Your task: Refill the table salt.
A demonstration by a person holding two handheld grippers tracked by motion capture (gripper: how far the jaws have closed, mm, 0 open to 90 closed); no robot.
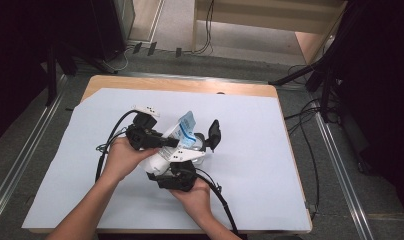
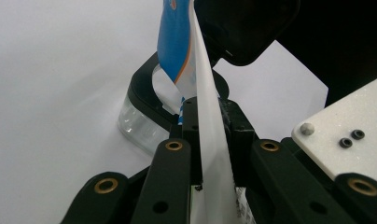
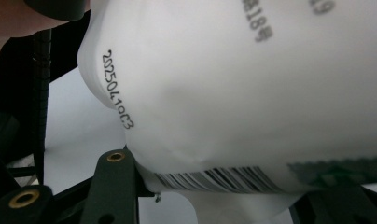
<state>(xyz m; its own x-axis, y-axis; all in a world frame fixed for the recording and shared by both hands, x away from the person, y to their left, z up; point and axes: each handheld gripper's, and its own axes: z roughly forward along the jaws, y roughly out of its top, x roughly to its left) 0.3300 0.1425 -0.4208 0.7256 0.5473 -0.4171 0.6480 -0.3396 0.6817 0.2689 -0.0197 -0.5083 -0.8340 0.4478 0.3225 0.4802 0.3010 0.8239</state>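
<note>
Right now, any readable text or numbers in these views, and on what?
"2025041oC3": printed date code on the white pouch, right gripper view; last characters uncertain.
"8189": partial, upside-down print near the pouch's top edge; uncertain.
Barcode on the pouch: bars show, digits unreadable.
Blue label on the pouch, left gripper view: nothing legible.

The white pouch runs off the right gripper view's top and right edges, its upper print blurred; in the high view, the right hand-held gripper hides the pouch's lower end.
</note>
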